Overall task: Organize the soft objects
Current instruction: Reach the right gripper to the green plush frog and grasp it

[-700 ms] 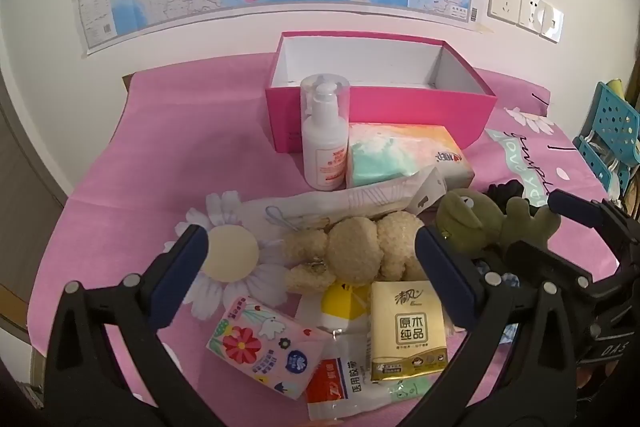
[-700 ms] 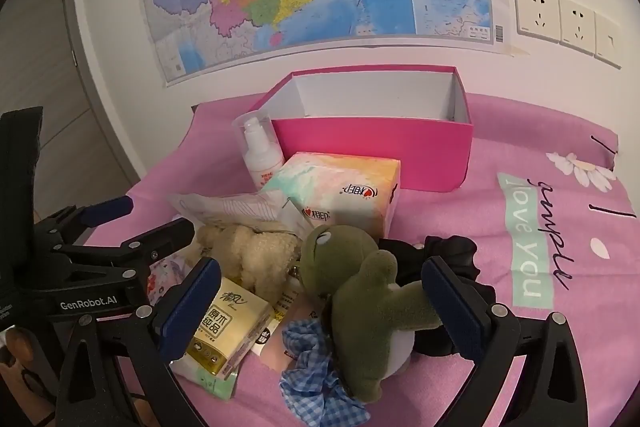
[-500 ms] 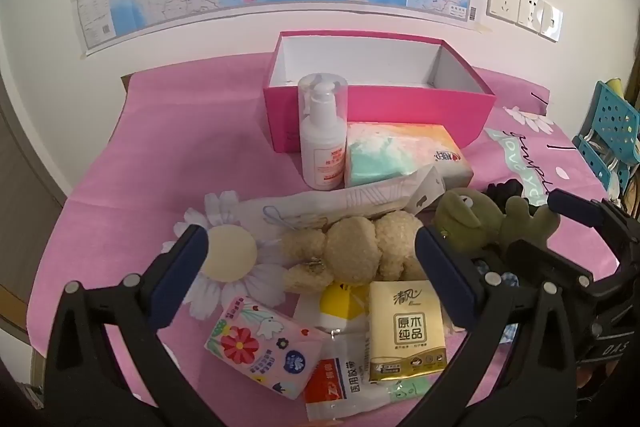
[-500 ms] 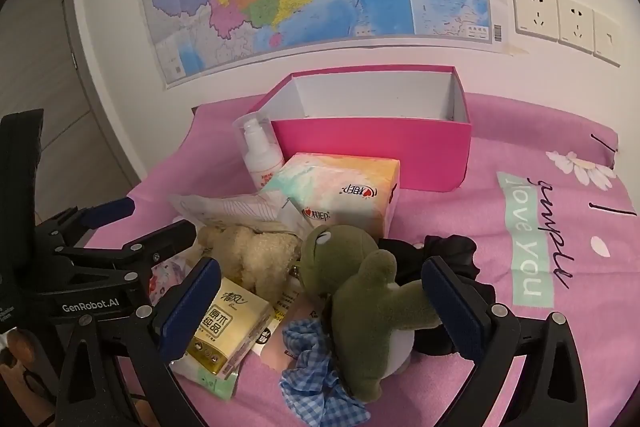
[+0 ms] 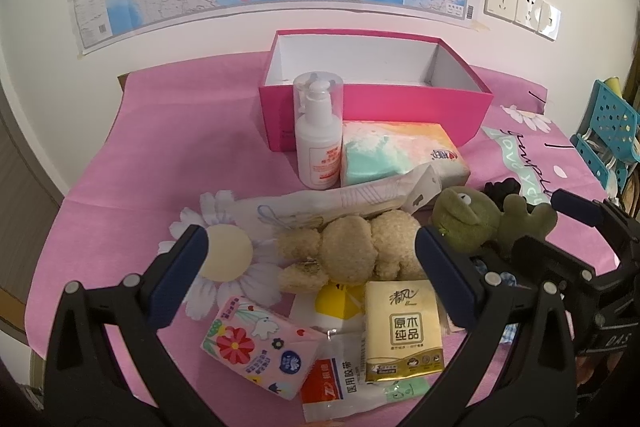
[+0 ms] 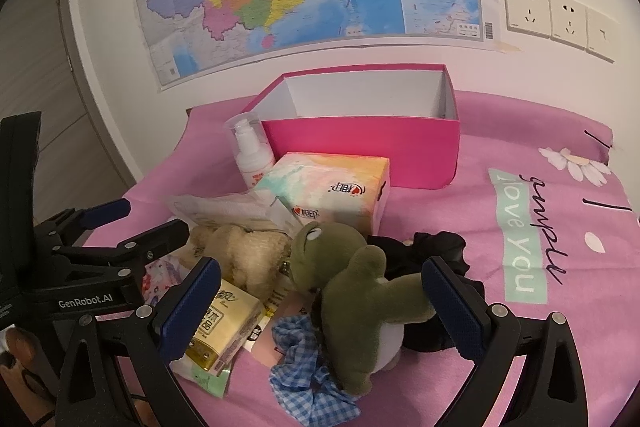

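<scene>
A beige plush bear [image 5: 352, 253] lies on the pink cloth, framed by my open left gripper [image 5: 312, 263], which hovers above it with nothing held. To its right is a green plush frog [image 5: 472, 215] [image 6: 352, 291]; my open right gripper [image 6: 320, 295] straddles it from above without touching. A blue checked scrunchie [image 6: 308, 379] and a black scrunchie [image 6: 436, 255] lie beside the frog. An open pink box [image 5: 376, 107] [image 6: 360, 147] stands behind, white inside and holding nothing that I can see.
Around the plush toys lie a white lotion bottle [image 5: 318, 143], a pastel tissue pack [image 5: 396, 151], a yellow tissue pack [image 5: 402, 331], a floral tissue pack [image 5: 256, 347] and a long flat packet [image 5: 340, 201]. A blue crate [image 5: 608, 131] sits off the table's right edge.
</scene>
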A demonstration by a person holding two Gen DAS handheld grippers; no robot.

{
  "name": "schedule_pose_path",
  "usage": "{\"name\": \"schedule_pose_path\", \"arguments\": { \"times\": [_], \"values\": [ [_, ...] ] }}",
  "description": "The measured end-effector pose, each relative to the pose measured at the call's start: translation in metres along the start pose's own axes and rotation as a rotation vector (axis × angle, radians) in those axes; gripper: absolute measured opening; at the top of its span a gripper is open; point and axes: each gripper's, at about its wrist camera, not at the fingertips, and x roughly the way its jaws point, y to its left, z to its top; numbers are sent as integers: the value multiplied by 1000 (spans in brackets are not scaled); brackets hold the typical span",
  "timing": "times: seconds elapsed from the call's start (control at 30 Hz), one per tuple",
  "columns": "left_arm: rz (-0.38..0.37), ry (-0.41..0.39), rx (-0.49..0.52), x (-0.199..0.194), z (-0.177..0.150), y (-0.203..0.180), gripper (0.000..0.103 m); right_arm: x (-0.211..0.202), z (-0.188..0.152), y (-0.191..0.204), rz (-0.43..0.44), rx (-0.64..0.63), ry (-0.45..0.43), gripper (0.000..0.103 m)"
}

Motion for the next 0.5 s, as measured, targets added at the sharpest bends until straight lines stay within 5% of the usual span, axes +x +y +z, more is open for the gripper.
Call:
{"name": "schedule_pose_path", "arguments": {
  "times": [0.37, 0.5],
  "values": [
    [-41, 30, 19, 9, -1, -6, 103, 13, -12, -20, -2, 57, 98, 100],
    [-54, 52, 32, 15, -2, -9, 103, 20, -13, -26, 24, 56, 82, 74]
  ]
}}
